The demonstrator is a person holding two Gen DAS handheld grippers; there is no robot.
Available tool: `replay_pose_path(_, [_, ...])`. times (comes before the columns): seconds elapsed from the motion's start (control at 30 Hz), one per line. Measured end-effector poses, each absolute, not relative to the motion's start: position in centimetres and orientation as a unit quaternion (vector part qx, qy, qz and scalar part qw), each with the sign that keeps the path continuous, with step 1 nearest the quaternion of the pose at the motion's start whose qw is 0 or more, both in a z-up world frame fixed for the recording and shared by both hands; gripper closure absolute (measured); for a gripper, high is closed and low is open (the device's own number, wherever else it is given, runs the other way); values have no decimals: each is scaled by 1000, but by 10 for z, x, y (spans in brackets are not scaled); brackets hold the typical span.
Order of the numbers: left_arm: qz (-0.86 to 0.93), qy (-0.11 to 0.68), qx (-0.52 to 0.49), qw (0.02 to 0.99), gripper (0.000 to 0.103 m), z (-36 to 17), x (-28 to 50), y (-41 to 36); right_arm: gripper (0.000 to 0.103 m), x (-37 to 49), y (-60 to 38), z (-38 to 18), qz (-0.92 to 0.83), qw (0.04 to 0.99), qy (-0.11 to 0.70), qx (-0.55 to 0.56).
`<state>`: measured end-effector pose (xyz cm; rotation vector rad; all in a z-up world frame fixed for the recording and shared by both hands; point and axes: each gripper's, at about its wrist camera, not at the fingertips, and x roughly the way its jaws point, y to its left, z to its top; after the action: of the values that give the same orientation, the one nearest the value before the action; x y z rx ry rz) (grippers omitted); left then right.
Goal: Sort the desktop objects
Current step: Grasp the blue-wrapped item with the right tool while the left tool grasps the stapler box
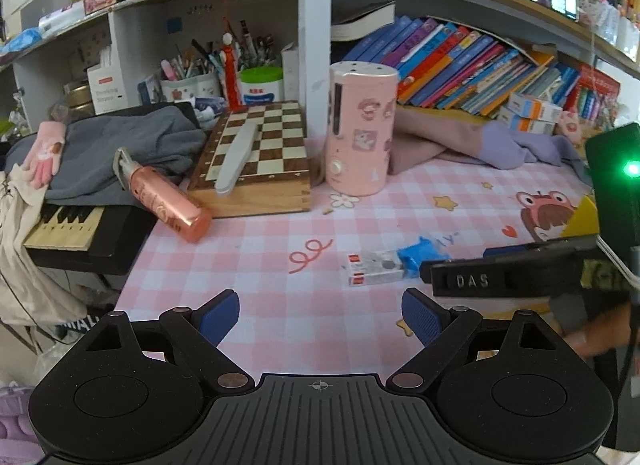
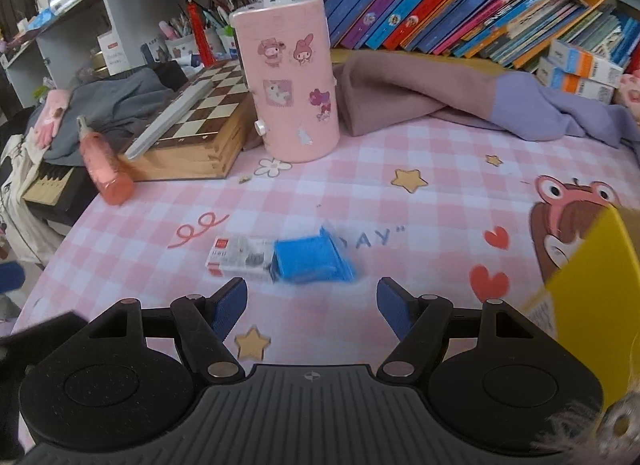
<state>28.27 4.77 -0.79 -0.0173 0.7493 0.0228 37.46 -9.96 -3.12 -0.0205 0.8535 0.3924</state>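
Note:
A small white box with red ends (image 2: 240,258) lies on the pink checked desk mat (image 2: 400,209), touching a blue plastic object (image 2: 312,263) on its right. Both also show in the left wrist view: the box (image 1: 374,267) and the blue object (image 1: 420,255). My right gripper (image 2: 312,307) is open and empty, just in front of the blue object. My left gripper (image 1: 320,315) is open and empty over bare mat, left of the box. The right gripper's black body (image 1: 520,277) shows at the right in the left wrist view.
A pink cylinder with stickers (image 2: 290,79) stands mid-desk beside a wooden chessboard (image 2: 196,121). A pink spray bottle (image 2: 102,163) leans against a small keyboard (image 1: 76,233). Folded clothes (image 2: 480,101) and books (image 2: 480,5) lie behind. A yellow box (image 2: 592,305) is at the right.

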Motion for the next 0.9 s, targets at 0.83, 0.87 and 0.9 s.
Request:
replay_pose_path(0.83, [-44, 402, -4, 914, 12, -61, 362, 25, 60, 428, -107, -55, 150, 884, 443, -23])
replay_pose_path(0.87, [-49, 403, -9, 914, 12, -65, 367, 24, 60, 427, -110, -56, 145, 884, 444, -18])
replay_pose_path(0.9, [-52, 404, -14, 913, 13, -68, 371, 23, 60, 426, -113, -56, 141, 885, 444, -17])
